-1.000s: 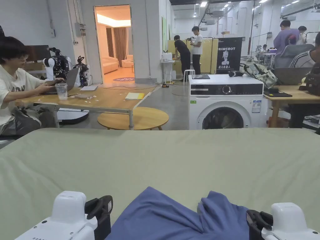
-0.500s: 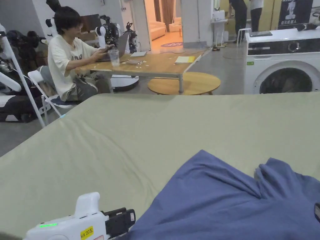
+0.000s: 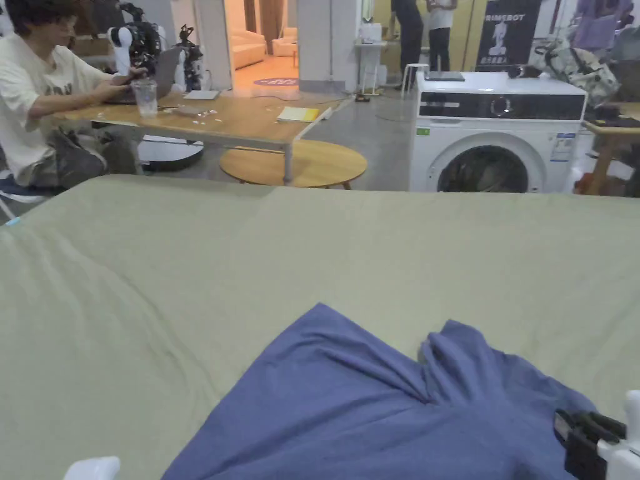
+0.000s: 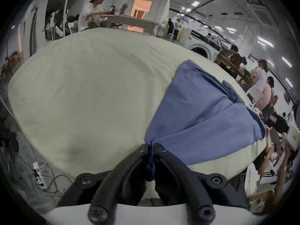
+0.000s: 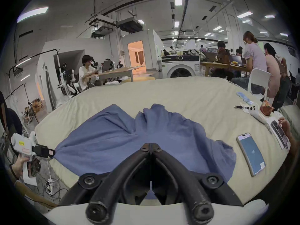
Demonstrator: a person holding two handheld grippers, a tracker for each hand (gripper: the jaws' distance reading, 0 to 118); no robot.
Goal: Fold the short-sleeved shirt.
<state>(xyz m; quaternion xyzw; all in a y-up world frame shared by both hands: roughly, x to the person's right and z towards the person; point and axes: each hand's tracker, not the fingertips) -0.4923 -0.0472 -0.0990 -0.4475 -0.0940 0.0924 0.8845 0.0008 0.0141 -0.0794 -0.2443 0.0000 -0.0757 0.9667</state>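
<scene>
Left gripper view shows the left gripper (image 4: 150,149) clamped on a shirt (image 4: 201,114) corner, right gripper (image 5: 150,145) closed on its near edge; shirt extends forward across the bed (image 3: 250,262).

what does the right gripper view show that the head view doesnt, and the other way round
Right gripper view alone: a phone lying face up on the bed to the right of the shirt, a small clutter of items near that edge, and the left gripper clamped on the shirt's left corner.

Head view alone: the yellow pad on the wooden table.

Both: the blue shirt spread crumpled on the green bed sheet, the right gripper with jaws closed at the shirt's near edge, and the washing machine beyond the bed.
</scene>
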